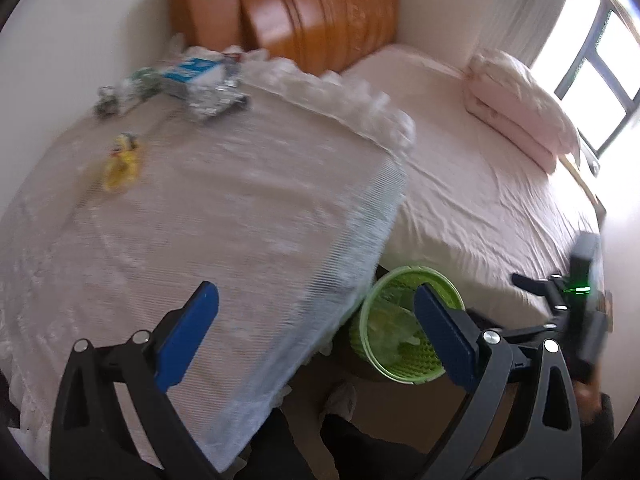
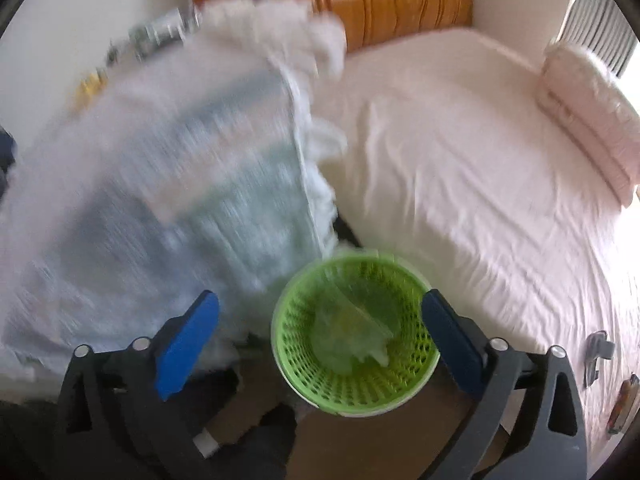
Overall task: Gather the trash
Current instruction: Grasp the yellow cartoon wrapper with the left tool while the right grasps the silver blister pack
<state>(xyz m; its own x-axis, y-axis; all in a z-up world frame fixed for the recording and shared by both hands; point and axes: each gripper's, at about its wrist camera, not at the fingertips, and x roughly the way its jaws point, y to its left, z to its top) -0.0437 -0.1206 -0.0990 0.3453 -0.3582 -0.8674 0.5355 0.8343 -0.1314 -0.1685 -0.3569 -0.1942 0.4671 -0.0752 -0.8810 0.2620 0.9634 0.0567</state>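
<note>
Right hand-held gripper (image 2: 320, 338) above green basket (image 2: 354, 336), jaws wide and empty, clear crumpled wrapper (image 2: 356, 334) lying inside basket on floor between bed (image 2: 460, 184) and cloth-covered worktop (image 1: 180, 220); left hand-held gripper (image 1: 316, 338) likewise wide, empty, over worktop edge.

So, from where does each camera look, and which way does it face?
Left wrist: on the left gripper, facing down over the lace-covered table toward the bed; its own open fingers show, and the right gripper.
Right wrist: on the right gripper, looking down into the green basket; its open fingers show.
Shared: basket, table, bed, headboard.
</note>
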